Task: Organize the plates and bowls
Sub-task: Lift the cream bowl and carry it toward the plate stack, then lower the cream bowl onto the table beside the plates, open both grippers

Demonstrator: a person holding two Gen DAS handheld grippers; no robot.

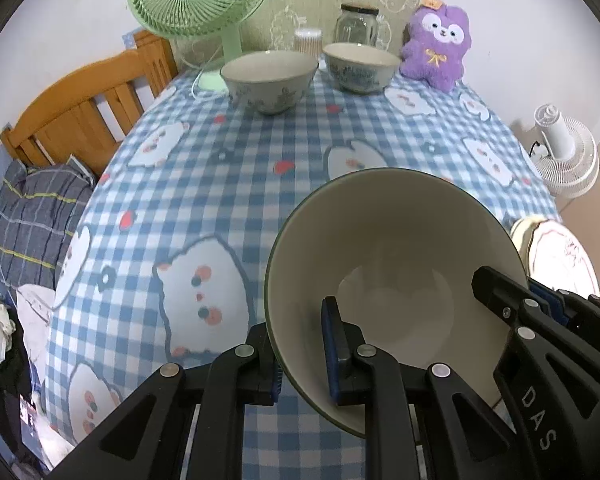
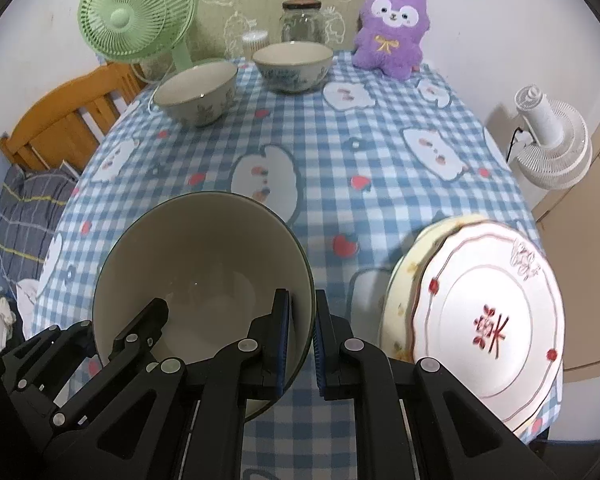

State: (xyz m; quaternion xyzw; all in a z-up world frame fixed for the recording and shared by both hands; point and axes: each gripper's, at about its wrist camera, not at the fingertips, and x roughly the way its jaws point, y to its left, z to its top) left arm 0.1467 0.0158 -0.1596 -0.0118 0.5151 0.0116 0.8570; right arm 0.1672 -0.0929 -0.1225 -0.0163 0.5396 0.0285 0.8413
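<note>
Both the left gripper (image 1: 300, 356) and right gripper (image 2: 302, 344) clench the big bowl's (image 1: 396, 248) rim, carrying it. Next, likely nest it with the far bowls (image 1: 270, 80)

Held bowl (image 1: 392, 264): glazed ceramic, smooth, cream inside. Plates (image 2: 484, 320): glossy glazed, red print. Desk cloth (image 1: 220, 184): matt checked fabric. Claws: matt black plastic, blue pads (image 2: 282, 344), metal rivets. Jar (image 1: 356, 26): clear glass. Toy (image 2: 392, 32): fuzzy plush. Headboard (image 1: 80, 108): varnished wood.
</note>
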